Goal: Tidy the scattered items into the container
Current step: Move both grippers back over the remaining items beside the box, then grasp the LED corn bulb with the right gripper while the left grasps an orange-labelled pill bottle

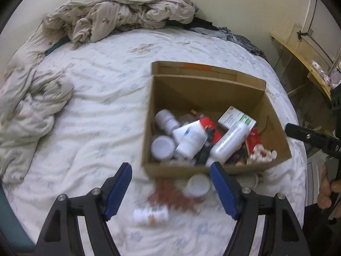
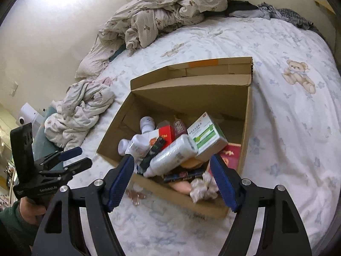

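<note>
An open cardboard box (image 1: 275,128) (image 2: 115,132) sits on the bed. It holds a long white bottle (image 1: 230,144) (image 2: 172,154), a green-and-white carton (image 1: 236,118) (image 2: 205,137), a white tube (image 1: 189,137), red packs and jars. My left gripper (image 1: 171,189) (image 2: 76,159) is open just short of the box's near wall. Below it lie a white jar (image 1: 197,184), a blurred brown item (image 1: 170,196) and a small white bottle (image 1: 151,214). My right gripper (image 2: 172,183) is open over the box's near corner, with a blurred whitish frilly item (image 2: 203,188) lying between its fingers.
A crumpled quilt (image 1: 119,10) (image 2: 170,6) lies at the head of the bed, and bunched cloth (image 1: 27,115) (image 2: 78,111) on the left side. Dark clothes (image 2: 283,12) are at the far edge. A wooden shelf (image 1: 302,51) stands to the right. A person's hand (image 2: 27,207) holds the left tool.
</note>
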Motion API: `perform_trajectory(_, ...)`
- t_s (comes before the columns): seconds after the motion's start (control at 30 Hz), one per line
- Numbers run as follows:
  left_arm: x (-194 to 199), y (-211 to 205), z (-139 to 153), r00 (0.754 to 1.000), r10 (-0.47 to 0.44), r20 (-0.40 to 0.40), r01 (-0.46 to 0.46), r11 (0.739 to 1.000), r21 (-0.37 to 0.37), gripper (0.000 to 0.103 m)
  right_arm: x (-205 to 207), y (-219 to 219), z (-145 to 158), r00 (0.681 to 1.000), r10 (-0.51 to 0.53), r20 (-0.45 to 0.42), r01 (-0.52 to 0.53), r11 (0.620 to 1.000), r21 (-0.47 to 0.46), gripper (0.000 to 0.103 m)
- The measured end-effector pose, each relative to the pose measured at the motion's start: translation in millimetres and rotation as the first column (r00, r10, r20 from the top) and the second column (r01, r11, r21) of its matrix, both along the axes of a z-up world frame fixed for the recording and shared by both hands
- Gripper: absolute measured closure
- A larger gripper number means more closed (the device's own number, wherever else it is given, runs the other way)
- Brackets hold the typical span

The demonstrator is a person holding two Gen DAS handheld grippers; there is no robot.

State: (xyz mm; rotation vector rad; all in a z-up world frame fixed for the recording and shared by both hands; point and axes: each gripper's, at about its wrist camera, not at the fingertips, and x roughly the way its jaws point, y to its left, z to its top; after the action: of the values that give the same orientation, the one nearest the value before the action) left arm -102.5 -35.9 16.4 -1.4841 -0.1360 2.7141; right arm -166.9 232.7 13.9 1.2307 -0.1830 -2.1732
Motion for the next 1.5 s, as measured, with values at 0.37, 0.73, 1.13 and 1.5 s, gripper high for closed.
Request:
perform_trajectory(0.37, 52, -43, -35, 0.994, 0.093, 0.053, -0.095, 0.995, 0.028, 0.027, 39, 16, -10, 0.996, -0.003, 0.087, 0.008, 0.998, -0.060, 0.026)
perform_trajectory(0.73, 57, -64, -57, 0.978, 0.178, 0.112, -0.189, 0.978, 0.090, 0.027, 43, -21, -70, 0.978, 0.055, 0.202, -0.097, 0.973, 0.208, 0.026)
perform_trajectory(1.13, 52, -59, -82, 0.964, 0.183, 0.192, -0.186, 0.983, -0.003, 0.027, 55, -87, -112, 0.959, 0.275, 0.076, -0.271, 0.795, 0.542, 0.023)
perform_trajectory(1.5, 29, -16, -105, 0.970, 0.044, 0.239, -0.024, 0.996, -0.083, 0.027, 55, -90, -111, 0.936, 0.305, 0.178, -0.352, 0.838, 0.416, 0.030)
